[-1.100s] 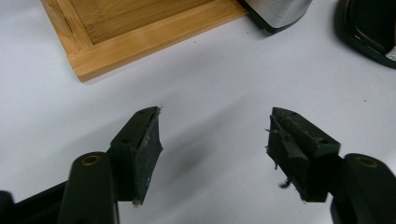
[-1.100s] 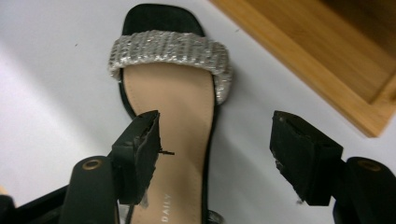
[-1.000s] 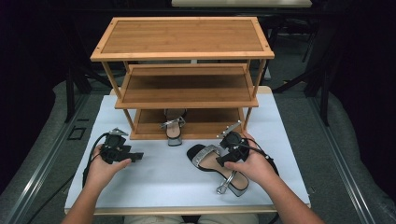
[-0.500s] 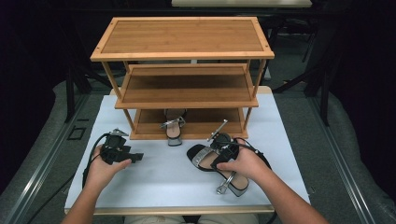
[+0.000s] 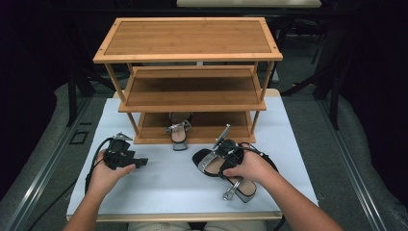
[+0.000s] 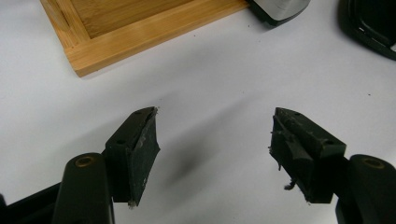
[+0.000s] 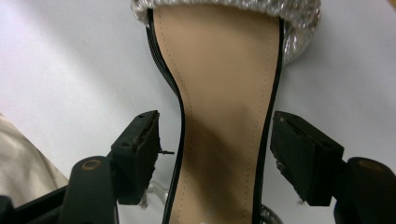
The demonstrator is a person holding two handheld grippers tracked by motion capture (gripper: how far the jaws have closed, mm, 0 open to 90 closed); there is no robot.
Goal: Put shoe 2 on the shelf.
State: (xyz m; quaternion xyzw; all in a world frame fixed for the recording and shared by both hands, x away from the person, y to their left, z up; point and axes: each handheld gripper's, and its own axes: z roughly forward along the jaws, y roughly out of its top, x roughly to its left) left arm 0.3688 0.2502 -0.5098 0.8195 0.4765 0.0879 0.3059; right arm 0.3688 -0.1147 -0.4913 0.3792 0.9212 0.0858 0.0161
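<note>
Right gripper (image 7: 215, 154): jaws apart, straddling the narrow waist of a sandal (image 7: 219, 116). They have just been closing a little. The insole lies between the pads, with a gap showing on each side, so there is no grip yet. In the high view this gripper (image 5: 226, 154) sits over the near-right part of the bench (image 5: 159, 192), above the same sandal (image 5: 240, 190), which lies with its toe to the far left and its heel near.

Left gripper (image 6: 215, 154): jaws apart, nothing between them but bare white bench surface. They have just been opening slightly. It rests at the near left (image 5: 126, 159), well apart from the sandal.

A second sandal (image 5: 179, 132) stands on the bottom shelf of the wooden rack (image 5: 187, 53) at the far side.

Risks, as judged:
- The waist is slim with smooth edges; a squeeze there may let the sandal tip heel-down or slip out on lifting.
- The loose straps may catch a pad or the rack upright on the way in.
- The low clearance under the middle shelf may strike the heel.

No brand, label or writing is legible on the insole or the rack.
</note>
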